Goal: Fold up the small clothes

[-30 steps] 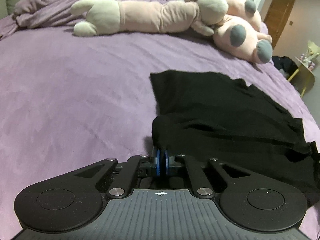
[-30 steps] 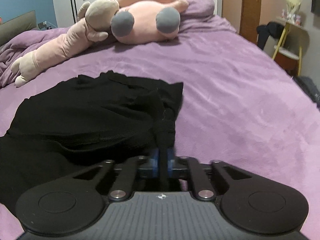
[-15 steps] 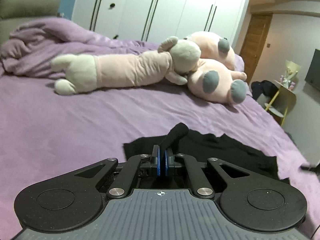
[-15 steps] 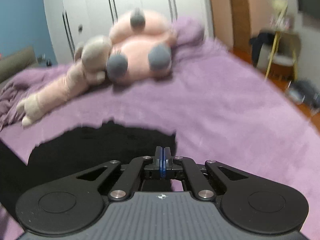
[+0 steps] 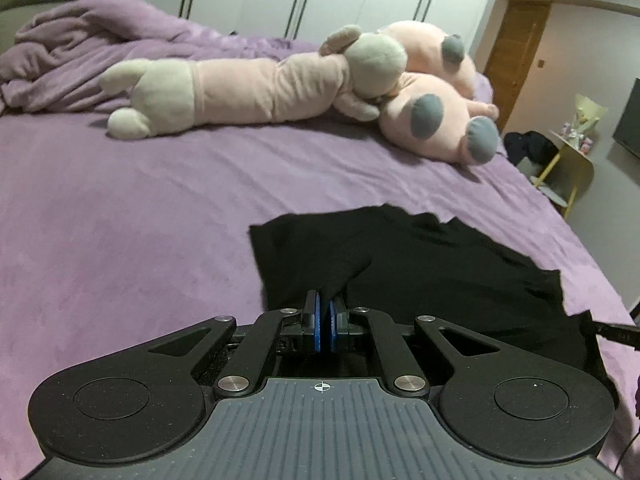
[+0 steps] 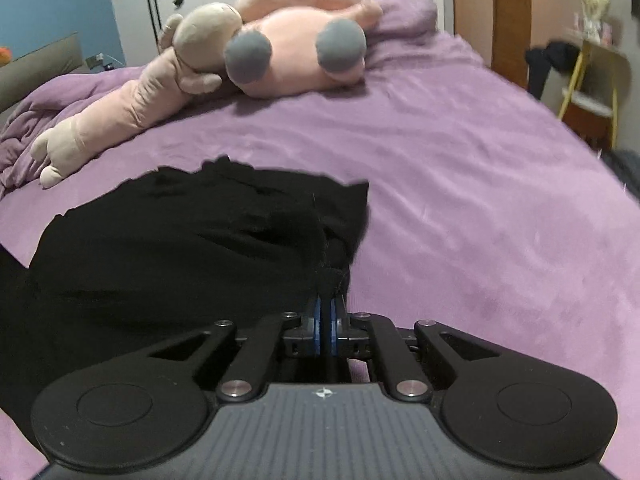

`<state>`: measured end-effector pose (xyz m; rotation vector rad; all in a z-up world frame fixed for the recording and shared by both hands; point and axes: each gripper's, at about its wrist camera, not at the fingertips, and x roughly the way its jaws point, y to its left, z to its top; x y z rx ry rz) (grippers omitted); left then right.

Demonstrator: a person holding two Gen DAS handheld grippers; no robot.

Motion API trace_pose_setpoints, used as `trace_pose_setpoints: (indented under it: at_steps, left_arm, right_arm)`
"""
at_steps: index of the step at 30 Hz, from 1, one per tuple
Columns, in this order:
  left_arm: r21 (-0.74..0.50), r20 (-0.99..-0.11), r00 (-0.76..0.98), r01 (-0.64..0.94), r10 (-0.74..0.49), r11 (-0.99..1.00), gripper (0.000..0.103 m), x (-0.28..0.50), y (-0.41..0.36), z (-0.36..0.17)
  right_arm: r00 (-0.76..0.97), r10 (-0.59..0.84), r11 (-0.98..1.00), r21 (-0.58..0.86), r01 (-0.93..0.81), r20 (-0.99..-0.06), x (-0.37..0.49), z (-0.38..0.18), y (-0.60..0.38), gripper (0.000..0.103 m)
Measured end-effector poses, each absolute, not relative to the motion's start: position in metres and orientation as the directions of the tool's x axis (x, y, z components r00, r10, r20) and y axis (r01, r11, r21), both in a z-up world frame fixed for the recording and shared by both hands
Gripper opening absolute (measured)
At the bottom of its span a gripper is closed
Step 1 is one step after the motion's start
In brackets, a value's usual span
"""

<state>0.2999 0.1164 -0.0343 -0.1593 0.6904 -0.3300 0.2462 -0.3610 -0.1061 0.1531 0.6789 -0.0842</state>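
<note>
A black garment lies spread on the purple bed. My left gripper is shut on a pinch of its near left edge, and the fabric rises in a ridge from the jaws. In the right wrist view the same black garment fills the left half. My right gripper is shut on a bunched corner of its near right edge. The far part of the garment lies flat on the bed; its near part is folded over and lifted.
A long pink plush and round pink plush toys with grey spots lie across the far side of the bed. A crumpled purple blanket is at the far left. A yellow chair stands beyond the bed's right edge.
Both grippers rose with the garment's near edge half a second ago, then came back down and forward. The lifted edge now lies over the flat far part.
</note>
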Motion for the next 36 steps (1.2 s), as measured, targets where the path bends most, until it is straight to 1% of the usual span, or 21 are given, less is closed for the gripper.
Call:
trace_pose_setpoints:
  at_steps: [4, 6, 8, 11, 13, 16, 18, 20, 24, 27, 29, 32, 33, 34, 35, 36]
  left_arm:
    - [-0.227, -0.519, 0.763, 0.312, -0.386, 0.922, 0.006, 0.29, 0.11, -0.001]
    - [-0.217, -0.472, 0.79, 0.326, -0.391, 0.92, 0.006, 0.292, 0.109, 0.017]
    - [-0.197, -0.444, 0.816, 0.315, -0.371, 0.928, 0.006, 0.3, 0.107, 0.027]
    - [-0.214, -0.456, 0.823, 0.267, -0.338, 0.94, 0.006, 0.329, 0.105, 0.023]
    - [-0.222, -0.492, 0.811, 0.236, -0.317, 0.946, 0.006, 0.351, 0.1, 0.008]
    - [-0.218, -0.568, 0.771, 0.197, -0.289, 0.956, 0.006, 0.375, 0.094, -0.021]
    - [-0.224, -0.59, 0.756, 0.183, -0.283, 0.957, 0.006, 0.382, 0.094, -0.033]
    - [-0.228, -0.577, 0.769, 0.175, -0.277, 0.958, 0.006, 0.388, 0.097, -0.033]
    - [-0.245, -0.515, 0.814, 0.159, -0.268, 0.956, 0.006, 0.405, 0.104, -0.016]
    - [-0.215, -0.484, 0.844, 0.143, -0.233, 0.966, 0.006, 0.422, 0.099, -0.009]
    - [-0.179, -0.495, 0.846, 0.125, -0.2, 0.976, 0.007, 0.437, 0.089, -0.016]
    - [-0.089, -0.589, 0.8, 0.077, -0.115, 0.993, 0.018, 0.452, 0.072, -0.037]
    - [-0.069, -0.598, 0.796, 0.066, -0.094, 0.995, 0.024, 0.45, 0.069, -0.041]
    - [-0.073, -0.592, 0.799, 0.079, -0.107, 0.994, 0.028, 0.444, 0.068, -0.044]
    - [-0.093, -0.572, 0.808, 0.105, -0.139, 0.99, 0.041, 0.436, 0.065, -0.046]
    - [-0.114, -0.55, 0.817, 0.131, -0.172, 0.985, 0.054, 0.428, 0.062, -0.048]
  right_arm:
    - [0.845, -0.032, 0.98, 0.15, 0.132, -0.534, 0.227, -0.067, -0.366, 0.003]
    - [0.874, -0.035, 0.976, 0.172, 0.134, -0.484, 0.225, -0.047, -0.37, 0.003]
    - [0.889, -0.047, 0.974, 0.178, 0.143, -0.455, 0.233, -0.033, -0.373, 0.003]
    - [0.884, -0.074, 0.97, 0.174, 0.172, -0.462, 0.263, -0.032, -0.376, 0.003]
    - [0.863, -0.082, 0.966, 0.174, 0.193, -0.499, 0.287, -0.043, -0.376, 0.004]
    - [0.828, -0.101, 0.963, 0.155, 0.221, -0.552, 0.312, -0.062, -0.375, 0.004]
    - [0.818, -0.101, 0.964, 0.149, 0.222, -0.566, 0.323, -0.07, -0.374, 0.003]
    - [0.824, -0.103, 0.966, 0.14, 0.215, -0.558, 0.329, -0.068, -0.371, 0.003]
    - [0.853, -0.135, 0.966, 0.126, 0.227, -0.504, 0.348, -0.049, -0.373, 0.003]
    - [0.861, -0.172, 0.961, 0.109, 0.252, -0.479, 0.368, -0.041, -0.374, 0.003]
    - [0.849, -0.198, 0.957, 0.093, 0.276, -0.489, 0.387, -0.047, -0.372, 0.004]
    - [0.818, -0.199, 0.951, 0.095, 0.294, -0.54, 0.412, -0.065, -0.371, 0.006]
    - [0.809, -0.204, 0.947, 0.099, 0.306, -0.55, 0.413, -0.068, -0.371, 0.008]
    - [0.798, -0.229, 0.939, 0.09, 0.332, -0.557, 0.413, -0.07, -0.371, 0.012]
    - [0.802, -0.241, 0.933, 0.098, 0.347, -0.546, 0.408, -0.07, -0.37, 0.015]
    - [0.824, -0.229, 0.925, 0.148, 0.35, -0.518, 0.399, -0.07, -0.369, 0.017]
